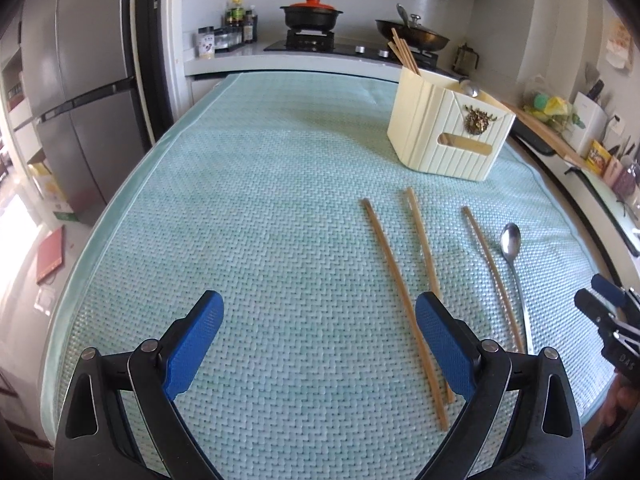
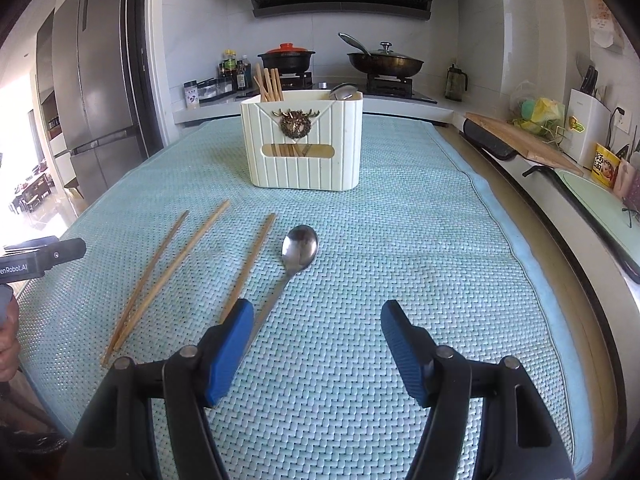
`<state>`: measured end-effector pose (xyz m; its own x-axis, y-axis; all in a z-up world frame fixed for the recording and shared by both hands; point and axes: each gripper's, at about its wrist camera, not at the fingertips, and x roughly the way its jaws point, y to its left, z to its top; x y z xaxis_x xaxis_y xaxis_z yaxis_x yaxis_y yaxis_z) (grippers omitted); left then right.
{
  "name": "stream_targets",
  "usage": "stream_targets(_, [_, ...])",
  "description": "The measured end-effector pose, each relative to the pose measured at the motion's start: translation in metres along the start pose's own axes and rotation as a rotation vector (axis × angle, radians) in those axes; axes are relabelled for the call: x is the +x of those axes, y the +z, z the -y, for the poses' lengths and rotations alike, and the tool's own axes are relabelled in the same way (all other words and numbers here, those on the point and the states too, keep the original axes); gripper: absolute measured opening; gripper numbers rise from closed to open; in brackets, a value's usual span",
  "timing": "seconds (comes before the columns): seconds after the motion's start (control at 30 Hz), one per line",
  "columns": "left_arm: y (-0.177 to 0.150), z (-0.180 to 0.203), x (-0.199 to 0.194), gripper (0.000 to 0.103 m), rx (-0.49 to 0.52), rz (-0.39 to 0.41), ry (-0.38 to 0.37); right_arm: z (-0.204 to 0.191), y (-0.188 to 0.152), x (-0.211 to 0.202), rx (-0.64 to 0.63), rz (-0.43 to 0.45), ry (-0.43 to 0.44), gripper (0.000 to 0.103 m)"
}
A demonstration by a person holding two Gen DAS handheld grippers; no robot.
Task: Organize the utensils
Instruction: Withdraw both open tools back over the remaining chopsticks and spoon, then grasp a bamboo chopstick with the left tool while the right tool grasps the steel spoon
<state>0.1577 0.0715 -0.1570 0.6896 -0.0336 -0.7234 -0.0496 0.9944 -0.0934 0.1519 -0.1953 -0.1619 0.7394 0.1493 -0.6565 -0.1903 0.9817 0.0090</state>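
Three wooden chopsticks [image 1: 400, 296] [image 2: 160, 276] and a metal spoon [image 1: 511, 248] [image 2: 298, 252] lie loose on a pale green woven mat [image 1: 260, 200] [image 2: 380, 240]. Behind them stands a cream utensil holder [image 1: 448, 132] [image 2: 304, 144] with several chopsticks and a spoon upright in it. My left gripper [image 1: 320, 332] hovers open over bare mat, its right pad beside the chopsticks. My right gripper [image 2: 318, 340] is open too, its left pad just over the spoon's handle, nothing between its blue pads.
A fridge [image 1: 80, 92] stands to the left. Behind the mat is a stove with a black pot [image 2: 286, 60] and a wok [image 2: 384, 62]. A cutting board [image 2: 520, 140], knife block and jars line the counter on the right.
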Motion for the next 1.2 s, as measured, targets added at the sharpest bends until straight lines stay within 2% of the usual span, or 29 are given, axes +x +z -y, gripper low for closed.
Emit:
stream_targets(0.27, [0.005,0.008,0.017,0.097,0.023,-0.028,-0.008,-0.001,0.002,0.011,0.015,-0.033,0.019,0.068])
stream_targets(0.53, [0.021,0.018,0.047,0.097,0.033,-0.057,-0.026,-0.003,0.014,0.047,0.044,-0.093,0.029,0.068])
stream_targets(0.73, [0.033,0.024,0.080,0.097,0.065,-0.101,0.032,-0.012,0.029,0.081,0.040,-0.141,0.048,0.068])
stream_targets(0.87, [0.039,0.027,0.097,0.096,0.063,-0.132,0.051,-0.018,0.041,0.105,0.023,-0.169,0.019,0.068])
stream_targets(0.97, [0.040,0.028,0.108,0.092,0.059,-0.167,0.049,-0.020,0.047,0.119,0.026,-0.191,0.009,0.068])
stream_targets(1.07, [0.041,0.032,0.109,0.089,0.072,-0.161,0.047,-0.023,0.049,0.124,0.014,-0.190,-0.013,0.068])
stream_targets(1.17, [0.043,0.039,0.109,0.075,0.088,-0.160,0.028,-0.024,0.051,0.125,0.012,-0.186,-0.022,0.063])
stream_targets(1.2, [0.045,0.043,0.110,0.067,0.097,-0.162,0.020,-0.024,0.052,0.126,0.013,-0.184,-0.028,0.059])
